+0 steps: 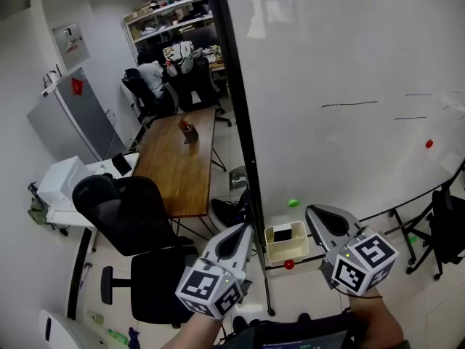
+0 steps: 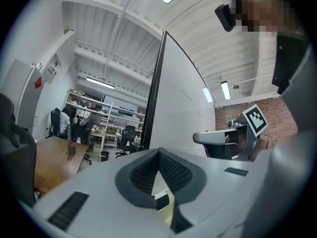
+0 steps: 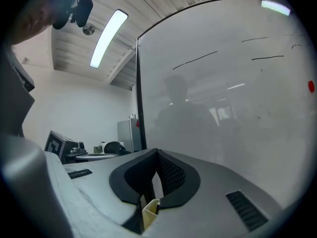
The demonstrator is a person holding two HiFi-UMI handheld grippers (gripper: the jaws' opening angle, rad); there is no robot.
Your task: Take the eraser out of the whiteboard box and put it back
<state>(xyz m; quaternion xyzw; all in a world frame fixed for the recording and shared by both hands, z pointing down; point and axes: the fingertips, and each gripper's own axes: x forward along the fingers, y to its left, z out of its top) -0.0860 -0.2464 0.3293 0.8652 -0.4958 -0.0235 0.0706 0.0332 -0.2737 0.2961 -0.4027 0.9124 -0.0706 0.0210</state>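
A cream whiteboard box (image 1: 288, 251) hangs at the bottom edge of the whiteboard (image 1: 341, 64). A dark block, probably the eraser (image 1: 282, 233), lies inside it. My left gripper (image 1: 243, 228) is held just left of the box, its jaws shut with nothing between them. My right gripper (image 1: 314, 211) is held just right of the box, also shut and empty. In the left gripper view the pads meet at the tip of the left gripper (image 2: 158, 151), with a bit of the box (image 2: 166, 205) below. The right gripper view shows the right gripper (image 3: 157, 153) the same, facing the board.
A green magnet (image 1: 293, 203) and a red magnet (image 1: 288, 265) sit near the box, and another red magnet (image 1: 429, 143) is far right. The board's black frame post (image 1: 236, 107) stands left. Behind it are a wooden table (image 1: 182, 166), black office chairs (image 1: 123, 209) and a seated person (image 1: 152, 75).
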